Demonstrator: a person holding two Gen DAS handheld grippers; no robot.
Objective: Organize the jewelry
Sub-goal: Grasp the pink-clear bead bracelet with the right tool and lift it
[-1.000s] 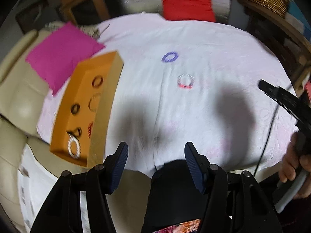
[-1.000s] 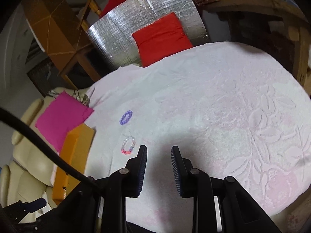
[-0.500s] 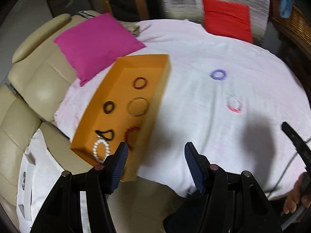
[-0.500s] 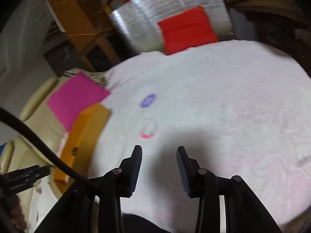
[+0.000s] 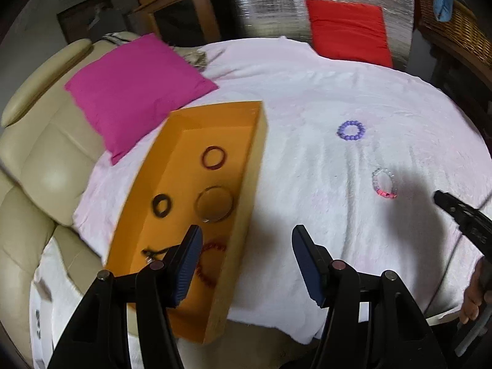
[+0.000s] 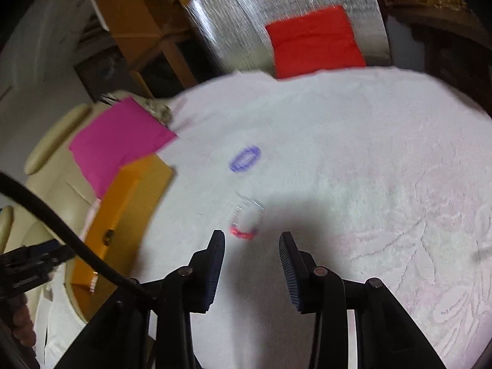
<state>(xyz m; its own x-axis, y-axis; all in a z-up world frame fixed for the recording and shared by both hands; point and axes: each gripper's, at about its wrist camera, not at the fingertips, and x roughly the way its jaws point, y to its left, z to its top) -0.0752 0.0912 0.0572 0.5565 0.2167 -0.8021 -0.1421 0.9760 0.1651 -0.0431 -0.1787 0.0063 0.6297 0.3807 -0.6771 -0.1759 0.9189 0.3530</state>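
Observation:
An orange box [image 5: 246, 184] lies at the left of the white cloth [image 5: 307, 92] and holds several bracelets, among them a dark red ring [image 5: 213, 157] and a thin gold bangle [image 5: 214, 204]. My left gripper [image 5: 246, 233] hangs open and empty over the box's right wall. On the cloth lie a purple bead bracelet [image 5: 351, 130] [image 6: 245, 158] and a clear bracelet with a pink part [image 5: 383, 183] [image 6: 246, 222]. My right gripper [image 6: 251, 236] is open, with nothing between its pads. The clear bracelet lies just beyond its fingertips.
A magenta cushion [image 5: 135, 86] rests on a beige sofa [image 5: 40, 160] left of the box. A red cushion [image 5: 349, 32] leans on a silver foil panel [image 5: 264, 9] at the far edge. A black cable [image 6: 61, 224] crosses the right wrist view at the left.
The left wrist view has swung left, so the orange box now sits under the left gripper. The right gripper's jaws have widened and it has closed in on the clear bracelet.

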